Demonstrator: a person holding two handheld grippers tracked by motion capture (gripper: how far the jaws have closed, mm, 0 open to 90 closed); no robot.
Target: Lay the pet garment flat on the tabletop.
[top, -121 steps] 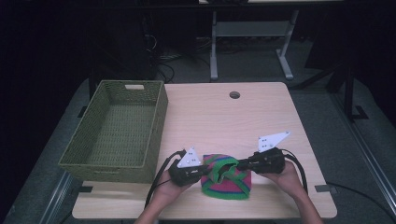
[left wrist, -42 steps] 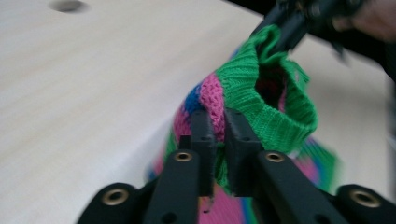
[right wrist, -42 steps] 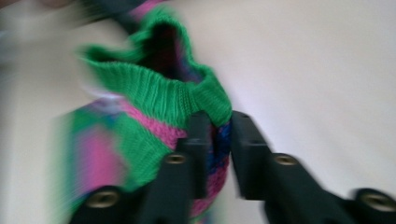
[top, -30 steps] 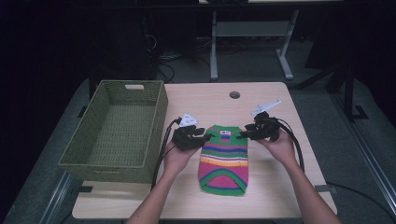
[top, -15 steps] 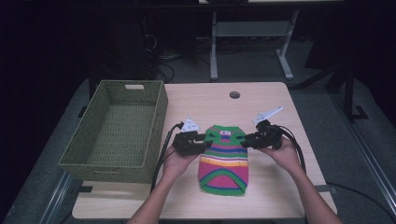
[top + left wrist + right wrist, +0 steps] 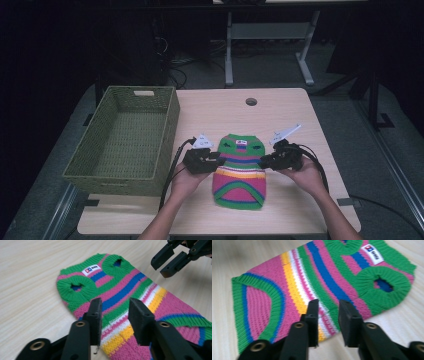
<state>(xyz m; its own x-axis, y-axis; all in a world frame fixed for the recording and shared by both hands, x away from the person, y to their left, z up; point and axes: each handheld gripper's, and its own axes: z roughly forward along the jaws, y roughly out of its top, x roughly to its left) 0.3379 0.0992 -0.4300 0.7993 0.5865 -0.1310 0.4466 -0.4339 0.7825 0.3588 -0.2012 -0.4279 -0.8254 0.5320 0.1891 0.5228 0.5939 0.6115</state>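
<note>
Striped knitted pet sweater (image 6: 240,167) is lying flat at lower centre, between left gripper (image 6: 218,161) and right gripper (image 6: 262,163), both gaping narrowly, holding nothing.

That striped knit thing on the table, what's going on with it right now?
A person holds a two-jaw gripper in each hand over a small striped sweater that lies flat on the wooden table. The left gripper is at its left edge and the right gripper at its right edge, both with jaws open and gripping nothing. A green woven basket stands to the left, with nothing visible inside.
</note>
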